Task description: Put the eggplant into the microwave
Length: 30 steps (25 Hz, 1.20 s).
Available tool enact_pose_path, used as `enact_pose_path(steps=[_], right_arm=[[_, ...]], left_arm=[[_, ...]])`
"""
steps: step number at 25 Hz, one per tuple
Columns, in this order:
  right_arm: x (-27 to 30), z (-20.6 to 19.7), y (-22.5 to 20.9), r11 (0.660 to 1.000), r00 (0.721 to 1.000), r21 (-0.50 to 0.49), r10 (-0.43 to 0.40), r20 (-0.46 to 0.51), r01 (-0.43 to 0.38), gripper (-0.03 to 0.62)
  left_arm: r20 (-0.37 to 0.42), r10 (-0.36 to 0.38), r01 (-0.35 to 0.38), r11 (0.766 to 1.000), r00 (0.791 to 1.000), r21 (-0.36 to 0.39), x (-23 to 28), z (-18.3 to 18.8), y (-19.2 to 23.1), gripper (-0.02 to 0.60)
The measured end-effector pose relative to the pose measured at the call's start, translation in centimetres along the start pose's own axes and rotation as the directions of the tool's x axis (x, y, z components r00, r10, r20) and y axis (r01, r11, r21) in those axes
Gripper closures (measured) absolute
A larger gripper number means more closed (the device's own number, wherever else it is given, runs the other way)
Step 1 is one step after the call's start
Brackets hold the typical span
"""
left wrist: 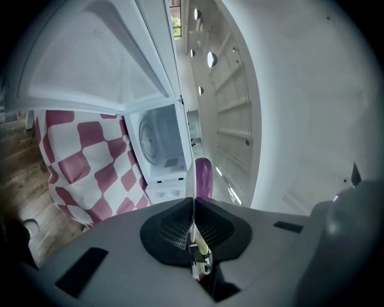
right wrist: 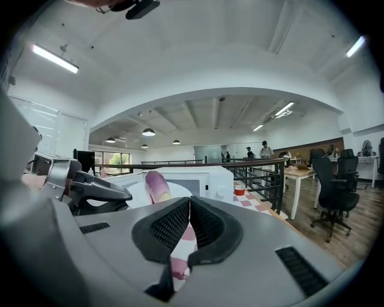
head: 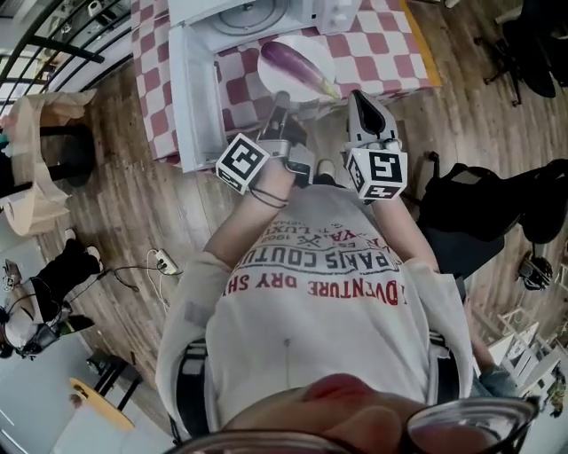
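Eggplant's place: the eggplant (head: 297,68) is laid on a white plate (head: 273,87), over the checked cloth (head: 390,53), just before the microwave (head: 257,13).
Microwave: its door (head: 191,97) is swung fully open to the left, and the cavity is seen bare in the left gripper view.
Left gripper: the left gripper (head: 280,99) is clamped on the plate's near rim, which is seen edge-on as a thin white strip between the pads.
Right gripper: the right gripper (head: 359,97) is held just beside the plate. Its pads are pressed together with nothing between them.
Unclear: whether the plate is lifted or rests on the cloth cannot be settled from these views.
Long axis: in the head view it runs from far-left to near-right.
Which way it points: the greenish stem end is turned toward the right gripper, and the rounded purple end toward the microwave's opening.
Handling, as judged: the skin is glossy and probably slippery. The body is likely firm, fairly light, easily marked by hard pressure, and round enough to roll on the plate.
Where to take hold, as judged: across the thick middle, square to the long axis. Otherwise the plate is to be kept level and the eggplant carried in on it.
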State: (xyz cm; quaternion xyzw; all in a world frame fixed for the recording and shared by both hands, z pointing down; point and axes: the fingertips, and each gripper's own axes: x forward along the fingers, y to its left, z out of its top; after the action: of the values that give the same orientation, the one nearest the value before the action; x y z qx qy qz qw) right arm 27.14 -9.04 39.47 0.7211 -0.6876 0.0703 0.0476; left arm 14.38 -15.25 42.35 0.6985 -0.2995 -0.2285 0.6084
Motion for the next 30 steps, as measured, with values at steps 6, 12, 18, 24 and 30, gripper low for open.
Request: enact_pose_path(steps=[6,12,18,24,30], right_arm=[[5.1,0.7,-2.5,0.99,0.991,-0.026,0.135,-0.022,-0.135,0.568],[9.1,-0.1,-2.9,0.974,0.973,-0.019,0.222,-0.069,-0.224,0.568],[12.6,-1.4,-1.2,0.955,0.949,-0.011,0.294,-0.111,-0.297,0.568],[17.6,-2.6,-0.2,0.948,0.938,-0.029,0.309,-0.159,-0.317,0.568],[22.3,-3.8,0.2,0.947,0.929,-0.028,0.309,-0.205,-0.321,0.568]], left_arm=[[0.144,0.04,-0.037,0.999,0.989,-0.021,3.6,0.9,0.6,0.551],[0.219,0.104,-0.098,0.994,0.97,-0.041,5.7,2.2,2.5,0.551],[0.268,0.153,-0.13,0.986,0.951,-0.102,7.3,4.9,5.6,0.551],[0.285,0.181,-0.149,0.98,0.941,-0.133,10.4,8.5,8.4,0.551],[0.294,0.222,-0.174,0.968,0.93,-0.181,13.2,11.4,11.2,0.551]])
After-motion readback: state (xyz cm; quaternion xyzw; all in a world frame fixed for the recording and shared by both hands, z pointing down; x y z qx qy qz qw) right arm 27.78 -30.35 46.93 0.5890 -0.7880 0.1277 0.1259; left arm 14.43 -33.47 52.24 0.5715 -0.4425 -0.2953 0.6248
